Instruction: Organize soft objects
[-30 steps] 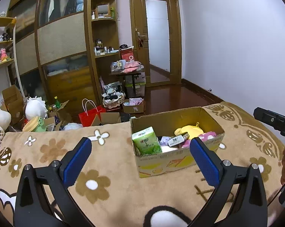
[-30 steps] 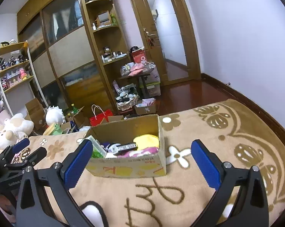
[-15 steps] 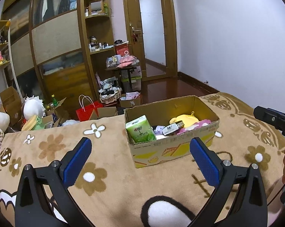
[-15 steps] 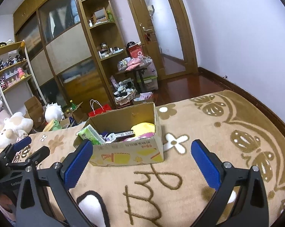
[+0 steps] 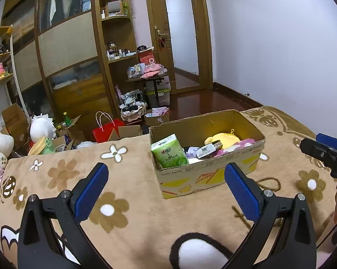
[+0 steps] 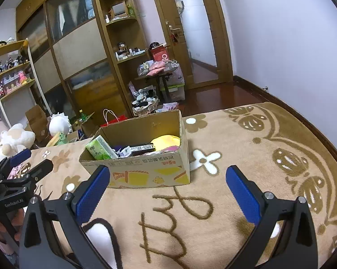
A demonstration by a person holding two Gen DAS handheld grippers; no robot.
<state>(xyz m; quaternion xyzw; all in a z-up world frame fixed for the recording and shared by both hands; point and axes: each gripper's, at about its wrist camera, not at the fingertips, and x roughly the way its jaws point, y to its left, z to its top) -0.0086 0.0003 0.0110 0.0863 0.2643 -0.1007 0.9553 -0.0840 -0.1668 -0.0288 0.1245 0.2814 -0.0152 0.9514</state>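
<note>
Left wrist view: left gripper (image 5: 166, 187) jaws wide apart, holding nothing, above the tan flowered blanket (image 5: 128, 177). Cardboard box (image 5: 210, 176) sits on the blanket just ahead; inside, green tissue pack (image 5: 169, 151) upright at the left end, yellow plush (image 5: 222, 137) and pink soft item (image 5: 243, 144) toward the right. Right wrist view: right gripper (image 6: 167, 190) jaws also wide apart, empty, near the box front.

Both views closed in on the cardboard box (image 5: 207, 174), which sits larger and lower than before. Left gripper (image 5: 166, 185) and right gripper (image 6: 168, 186) probably eased forward and down; jaw spread unchanged.
</note>
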